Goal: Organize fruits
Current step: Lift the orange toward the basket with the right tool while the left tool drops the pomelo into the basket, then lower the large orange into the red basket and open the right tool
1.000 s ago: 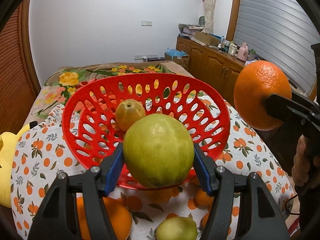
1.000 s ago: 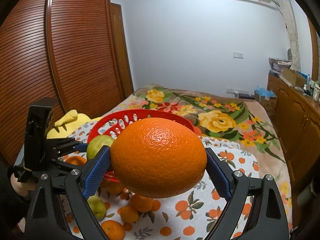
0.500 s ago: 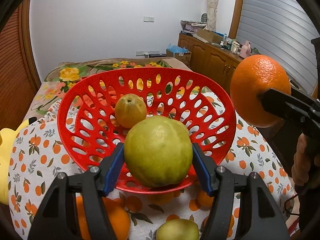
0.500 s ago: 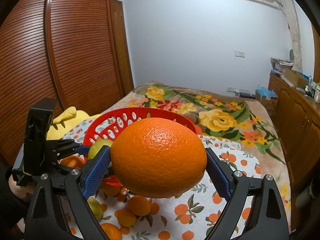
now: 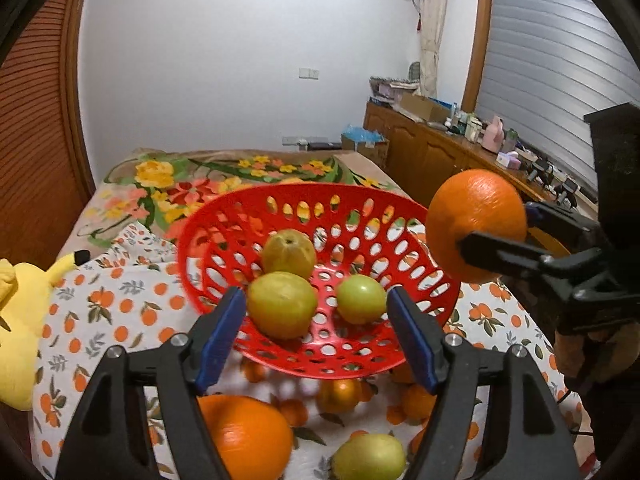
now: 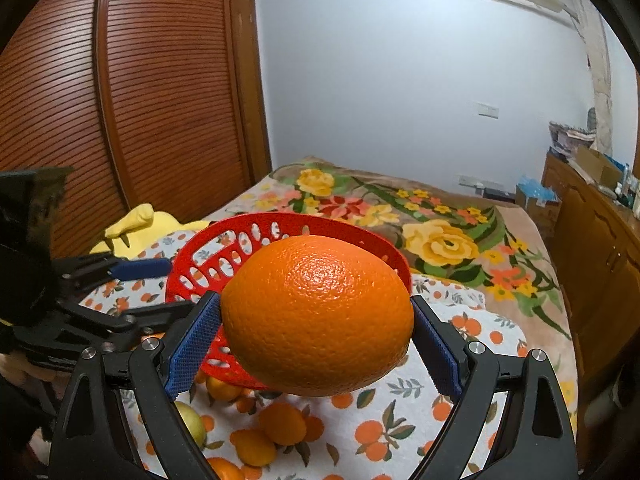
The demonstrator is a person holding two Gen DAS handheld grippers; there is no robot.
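Now we see our left gripper [image 5: 316, 328] with its blue-padded jaws opening, nothing pressed between them, above the near rim of the perforated red plastic basket [image 5: 404, 208]. A large yellow-green fruit [image 5: 282, 310] lies in the basket just beside the left pad, with a yellowish fruit [image 5: 289, 253] behind it and a smaller green fruit [image 5: 361, 298] to its right. Our right gripper [image 6: 316, 340] stays clenched on a big round orange [image 6: 318, 320], held in the air at the basket's right edge. To do this well, we judge, the left gripper should draw clear first, then the orange should go low over the open right side before release, so it does not knock the settled fruit. Loose oranges [image 5: 246, 436] and a green fruit [image 5: 368, 456] wait on the orange-print cloth [image 5: 120, 320]; a yellow plush toy [image 5: 16, 320] lies left.
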